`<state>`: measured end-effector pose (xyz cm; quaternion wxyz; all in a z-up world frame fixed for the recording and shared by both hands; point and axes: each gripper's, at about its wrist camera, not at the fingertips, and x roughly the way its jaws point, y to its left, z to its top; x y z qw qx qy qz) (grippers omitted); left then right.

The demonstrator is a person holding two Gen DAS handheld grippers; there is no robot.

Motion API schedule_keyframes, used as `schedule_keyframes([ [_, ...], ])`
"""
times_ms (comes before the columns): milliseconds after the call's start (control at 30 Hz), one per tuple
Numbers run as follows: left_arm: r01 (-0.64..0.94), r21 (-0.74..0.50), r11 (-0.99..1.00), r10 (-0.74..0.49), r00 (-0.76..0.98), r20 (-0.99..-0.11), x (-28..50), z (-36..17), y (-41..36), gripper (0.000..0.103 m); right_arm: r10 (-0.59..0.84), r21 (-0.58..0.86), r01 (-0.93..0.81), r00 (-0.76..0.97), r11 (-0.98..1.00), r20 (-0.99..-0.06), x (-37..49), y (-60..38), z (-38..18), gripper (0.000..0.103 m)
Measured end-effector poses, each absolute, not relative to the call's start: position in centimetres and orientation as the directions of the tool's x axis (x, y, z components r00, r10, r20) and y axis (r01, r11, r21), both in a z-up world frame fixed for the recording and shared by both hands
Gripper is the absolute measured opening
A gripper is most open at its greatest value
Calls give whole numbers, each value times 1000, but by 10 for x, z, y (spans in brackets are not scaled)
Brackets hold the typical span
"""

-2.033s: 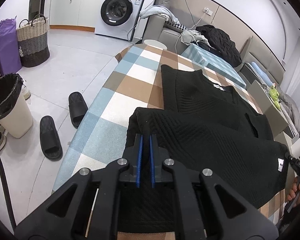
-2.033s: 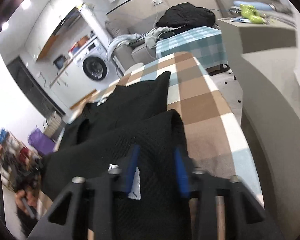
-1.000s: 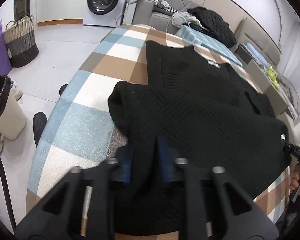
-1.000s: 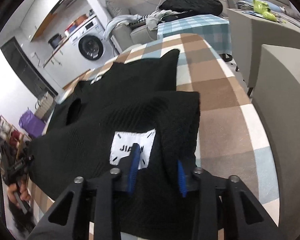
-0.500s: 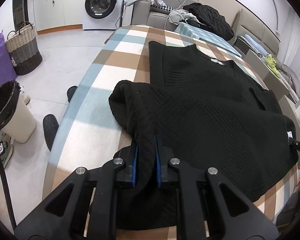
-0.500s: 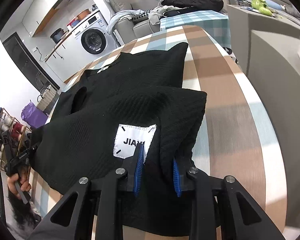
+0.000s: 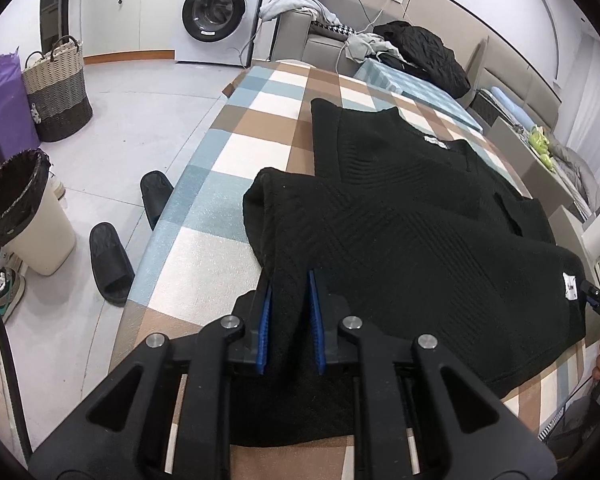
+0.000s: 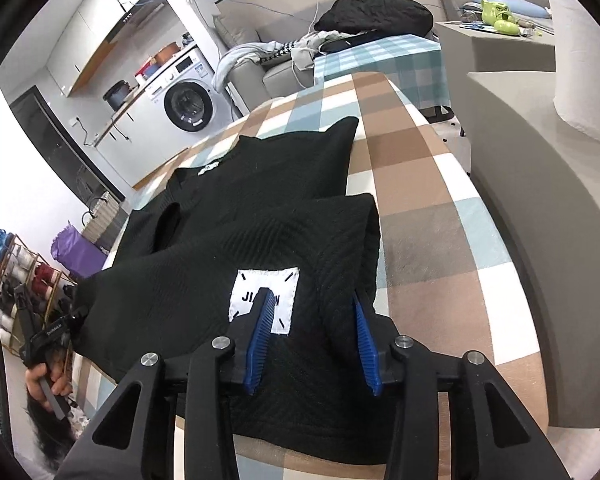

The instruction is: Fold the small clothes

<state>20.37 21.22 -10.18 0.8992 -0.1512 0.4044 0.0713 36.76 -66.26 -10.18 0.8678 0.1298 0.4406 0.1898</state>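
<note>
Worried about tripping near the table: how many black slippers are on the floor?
2: one slipper against the table edge, the other slipper nearer the bin. More may be hidden.

Bright, even indoor light; sharp focus, strong fisheye warping with dark corners.

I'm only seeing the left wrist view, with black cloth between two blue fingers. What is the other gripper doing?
Observer: The right gripper is open, its fingers straddling the folded edge of the black sweater.
Operator: What's the white bit at the far corner?
Observer: A stitched white patch; letters JI and N show, a finger hides the rest.
Operator: Anything on the counter by the washing machine?
Observer: A dark pot stands on it.
</note>
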Motion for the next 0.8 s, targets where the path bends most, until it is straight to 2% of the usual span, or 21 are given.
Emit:
schedule_keyframes([
  [133,-266,-208,941,31,682,-731,202,-96,213,12,464,425,-207,548,881,-695,371,-666,-103,40],
  [167,-268,-216,939,31,691,-722,201,-93,214,11,461,421,-207,552,883,-695,372,-665,-104,36],
  [200,-269,-220,938,33,699,-714,198,-90,214,7,456,413,-212,560,886,-691,373,-664,-103,22],
  [267,-265,-228,937,36,721,-692,195,-83,215,5,434,379,-221,575,899,-693,373,-661,-101,5],
  [433,-244,-270,931,22,778,-628,190,-58,215,4,439,363,-260,662,894,-607,368,-664,-72,3],
  [600,-239,-260,935,47,814,-579,209,-34,215,3,432,346,-278,727,896,-534,387,-659,-39,3],
  [700,-269,-256,928,64,795,-603,237,-42,224,4,388,319,-244,740,916,-550,410,-651,-43,3],
  [800,-305,-258,917,69,757,-649,260,-61,231,4,334,285,-195,723,938,-605,435,-640,-63,3],
])
